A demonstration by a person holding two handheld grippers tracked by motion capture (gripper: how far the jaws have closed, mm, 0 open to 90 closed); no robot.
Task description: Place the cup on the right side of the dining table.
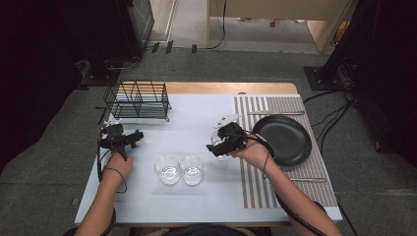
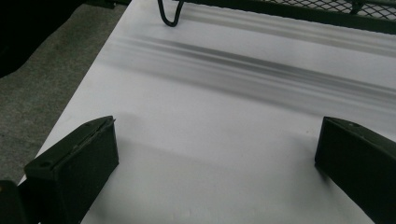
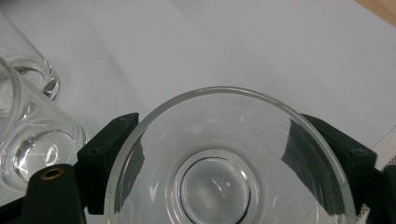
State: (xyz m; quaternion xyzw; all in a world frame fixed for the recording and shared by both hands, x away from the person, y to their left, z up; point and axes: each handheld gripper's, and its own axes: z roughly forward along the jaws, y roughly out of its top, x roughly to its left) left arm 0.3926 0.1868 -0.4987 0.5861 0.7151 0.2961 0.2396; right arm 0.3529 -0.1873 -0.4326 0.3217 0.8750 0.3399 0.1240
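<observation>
a: where is the glass (image 3: 224, 163)?

b: it sits between the jaws of the right gripper (image 1: 222, 146), just left of the striped mat (image 1: 255, 191) and near the black plate (image 1: 284, 139). in the right gripper view we look down into it from above, and one black jaw stands on each side of it.

a: is it held?

b: i think so. the jaws sit tight against its sides, so the right gripper is clamped on the glass.

a: and the other one?

b: the left gripper (image 1: 129, 138) holds nothing. its jaws stand wide apart over the bare white table (image 2: 224, 121), near the wire rack (image 1: 137, 101).

a: how will the glass feel?

b: hard and smooth. it will not bend. it looks clear and thin at the rim, with a thick bottom, so it may be a bit heavy low down. it can slip, and it can break if it bumps.

a: where should you hold it?

b: around the middle of the side, with one jaw on each side, like now. not at the thin rim.

a: what could it bump?

b: two more glasses (image 1: 179, 169) stand close together on the table, to the left of it. keep it away from them.
</observation>
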